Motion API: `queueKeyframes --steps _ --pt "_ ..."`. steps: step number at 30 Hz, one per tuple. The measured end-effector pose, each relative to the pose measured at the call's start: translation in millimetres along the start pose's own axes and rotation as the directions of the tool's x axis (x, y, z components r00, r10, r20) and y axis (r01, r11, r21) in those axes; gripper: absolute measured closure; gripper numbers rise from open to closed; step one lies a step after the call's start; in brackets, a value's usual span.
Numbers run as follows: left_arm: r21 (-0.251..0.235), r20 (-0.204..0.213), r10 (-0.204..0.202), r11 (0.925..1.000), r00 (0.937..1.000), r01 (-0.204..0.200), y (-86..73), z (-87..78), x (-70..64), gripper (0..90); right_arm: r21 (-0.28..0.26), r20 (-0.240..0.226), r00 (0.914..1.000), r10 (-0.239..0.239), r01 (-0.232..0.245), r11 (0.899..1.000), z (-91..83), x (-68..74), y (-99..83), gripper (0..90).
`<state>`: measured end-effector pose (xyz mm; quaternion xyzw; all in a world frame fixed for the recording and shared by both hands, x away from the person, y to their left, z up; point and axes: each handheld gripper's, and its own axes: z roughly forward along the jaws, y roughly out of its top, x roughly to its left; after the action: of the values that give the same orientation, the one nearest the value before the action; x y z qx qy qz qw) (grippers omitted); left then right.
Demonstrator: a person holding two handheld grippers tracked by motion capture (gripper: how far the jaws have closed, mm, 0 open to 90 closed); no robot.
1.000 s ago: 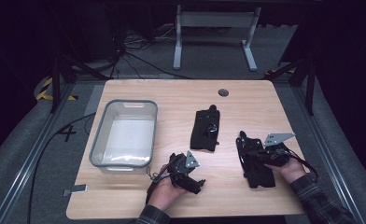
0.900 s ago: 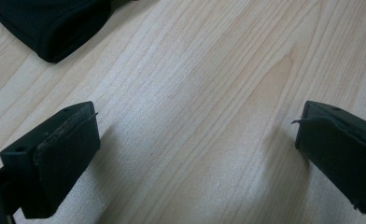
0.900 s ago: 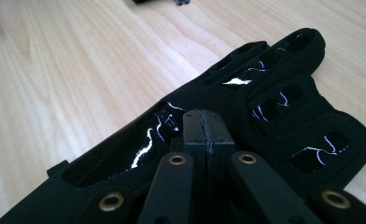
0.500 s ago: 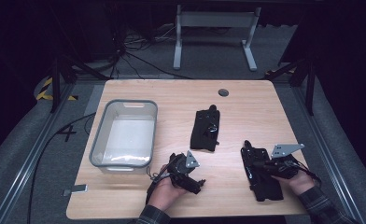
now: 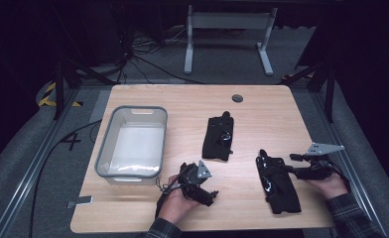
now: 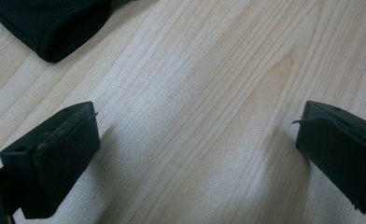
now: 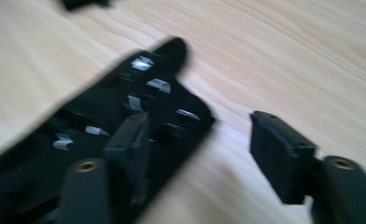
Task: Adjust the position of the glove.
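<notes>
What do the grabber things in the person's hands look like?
Both are black. The left gripper and right gripper each carry a grey three-cornered plate. Their jaws are chunky black blocks with worn edges. Plaid sleeves cover the wrists.

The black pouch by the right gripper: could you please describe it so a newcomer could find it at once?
On the wooden table, look right of the grey bin. Two black pouches lie there; this pouch is the one nearer the front edge, just beside the right gripper, not the pouch in the middle.
</notes>
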<state>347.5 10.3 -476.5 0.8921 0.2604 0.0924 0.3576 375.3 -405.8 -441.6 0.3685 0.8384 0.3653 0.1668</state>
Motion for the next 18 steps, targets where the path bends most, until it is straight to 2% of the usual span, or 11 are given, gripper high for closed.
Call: queueKeyframes --steps 2,6,12,18 --pt "0.001 -0.001 -0.001 1.0000 1.0000 0.001 0.0 -0.1 -0.1 0.0 0.008 0.042 0.9987 0.029 -0.030 1.000 1.4 -12.9 -7.2 28.5" --pt "0.000 0.000 0.000 1.0000 1.0000 0.000 0.0 0.0 0.0 0.0 0.017 0.066 0.9954 0.069 -0.070 0.997 6.0 -24.8 -13.8 21.6" --pt "0.024 -0.007 -0.007 0.9997 1.0000 0.007 4.4 -0.5 -0.7 1.6 0.026 0.093 0.9933 0.068 -0.071 0.997 11.4 -30.1 -17.8 17.6" --pt "0.031 0.010 -0.051 0.9982 0.9987 0.051 13.4 -2.8 -1.8 15.4 0.028 0.097 0.9927 0.072 -0.075 0.997 11.9 -30.7 -17.6 16.5"
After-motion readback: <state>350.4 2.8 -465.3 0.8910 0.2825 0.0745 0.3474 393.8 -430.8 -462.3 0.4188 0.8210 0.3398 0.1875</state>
